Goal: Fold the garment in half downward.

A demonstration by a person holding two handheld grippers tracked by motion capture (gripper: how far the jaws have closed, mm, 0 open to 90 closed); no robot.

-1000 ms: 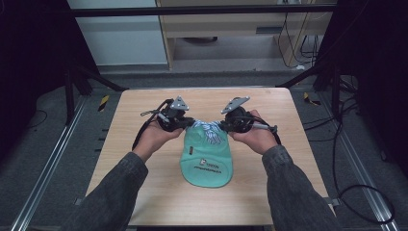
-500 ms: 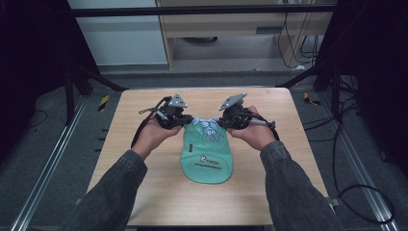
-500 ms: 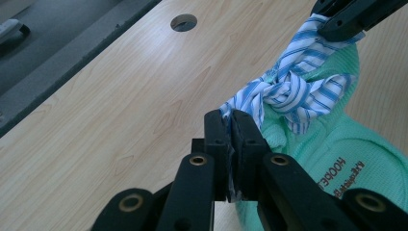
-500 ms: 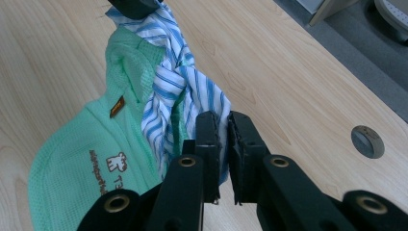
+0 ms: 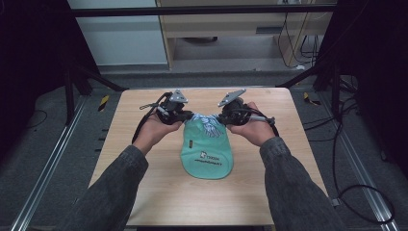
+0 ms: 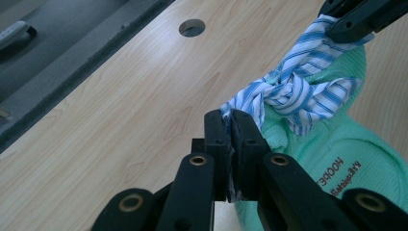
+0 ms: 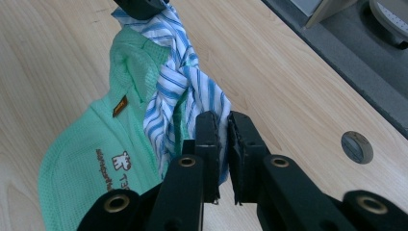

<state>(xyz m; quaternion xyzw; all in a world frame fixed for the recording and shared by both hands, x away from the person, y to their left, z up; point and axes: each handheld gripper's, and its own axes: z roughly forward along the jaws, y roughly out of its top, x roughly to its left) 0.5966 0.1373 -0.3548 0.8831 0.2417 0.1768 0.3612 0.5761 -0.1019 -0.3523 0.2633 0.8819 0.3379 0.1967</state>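
Since a second ago I have drawn both hands a little farther up the tabletop (image 5: 144, 192), and the green mesh garment (image 5: 207, 154) has slid along with them, its rounded lower end now lying farther from the near edge. My left hand-held gripper (image 5: 185, 115) is clamped on one end of the blue-and-white striped cloth (image 5: 208, 124), and in the left gripper view its jaws press together with the striped edge (image 6: 240, 103) pinched between them. My right hand-held gripper (image 5: 222, 117) grips the other end; in the right gripper view the cloth (image 7: 185, 91) runs down into the narrow gap between the jaws, though I cannot quite tell how much of it is caught there. Between the two, the striped cloth twists into what looks like a knot at the top of the garment. That garment (image 7: 91, 154) lies flat below the knot, printed side up, between my forearms. A round hole (image 6: 191, 27) in the tabletop sits well beyond my left jaws.
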